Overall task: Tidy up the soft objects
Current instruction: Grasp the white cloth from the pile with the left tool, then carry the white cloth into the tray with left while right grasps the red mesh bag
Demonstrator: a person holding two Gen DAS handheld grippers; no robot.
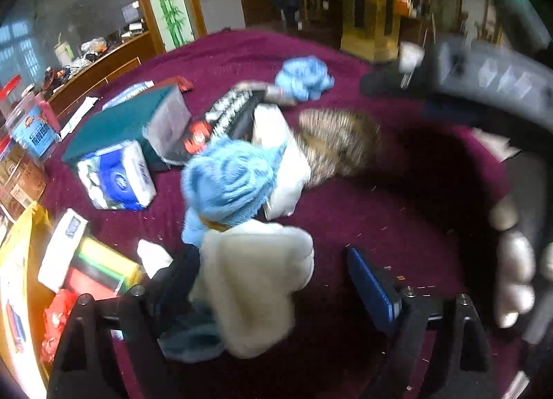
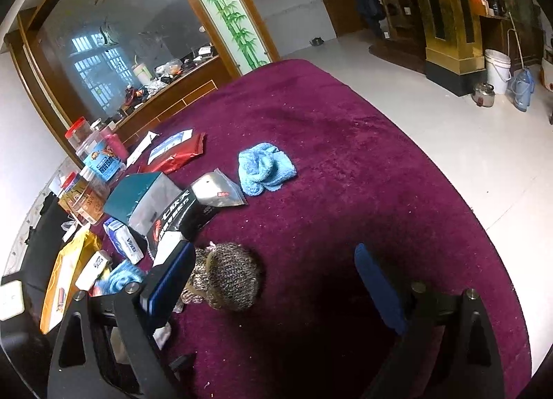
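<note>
On my left wrist view I count four soft things on the maroon tablecloth [image 1: 345, 212]: one white fluffy hat [image 1: 255, 281], one blue knit hat [image 1: 228, 184] just beyond it, one brown speckled knit hat [image 1: 335, 143], and one crumpled blue knit piece [image 1: 304, 76] farther off. My left gripper [image 1: 273, 281] stands wide, with the white hat lying against its left finger; I can't tell if it presses it, and the right pad is clear. My right gripper [image 2: 273, 274] is spread wide and empty, the speckled hat just beside its left finger [image 2: 169, 274]. One pack of tissues [image 1: 115, 179] and one teal box [image 1: 117, 122] sit left.
</note>
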